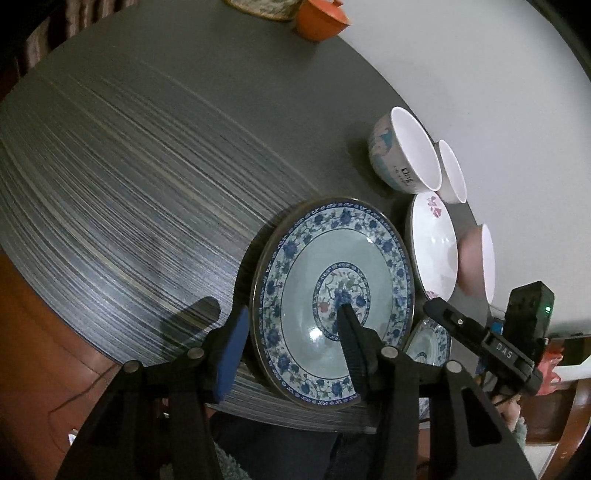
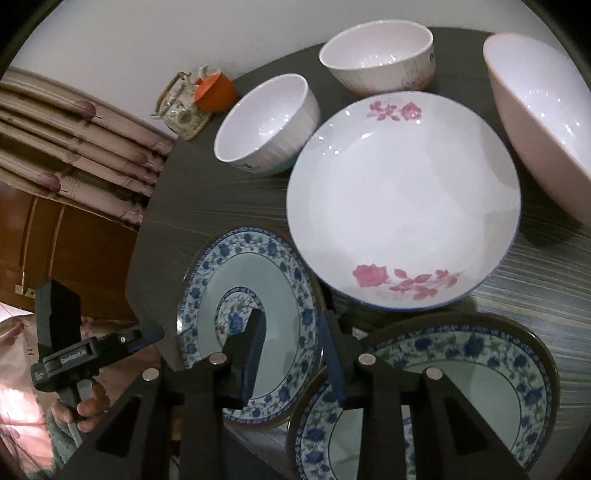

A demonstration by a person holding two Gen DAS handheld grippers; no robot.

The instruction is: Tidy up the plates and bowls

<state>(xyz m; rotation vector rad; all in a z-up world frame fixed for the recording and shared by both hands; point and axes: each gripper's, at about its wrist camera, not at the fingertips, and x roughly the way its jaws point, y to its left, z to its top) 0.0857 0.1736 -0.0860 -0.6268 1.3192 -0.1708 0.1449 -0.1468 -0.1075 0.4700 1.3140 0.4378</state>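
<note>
A blue-and-white floral plate (image 1: 325,236) (image 2: 280,266) lies near the front edge of the dark round table (image 1: 147,166). My left gripper (image 1: 291,312) straddles its left rim, blue pad outside, the other finger on the inner slope, shut on it. My right gripper (image 2: 291,315) grips the opposite rim the same way. One finger of the right gripper (image 1: 454,325) shows beside the plate in the left wrist view. A second blue-and-white plate (image 2: 461,369) (image 1: 430,341) sits just right of it, partly under my right gripper.
Behind stand a white plate with pink roses (image 2: 402,192) (image 1: 434,243), two white bowls (image 2: 266,122) (image 2: 380,59) and a pink bowl (image 2: 543,122). An orange cup (image 1: 321,20) and a patterned teapot (image 2: 181,107) sit at the far edge. A hand (image 2: 88,406) holds the left gripper.
</note>
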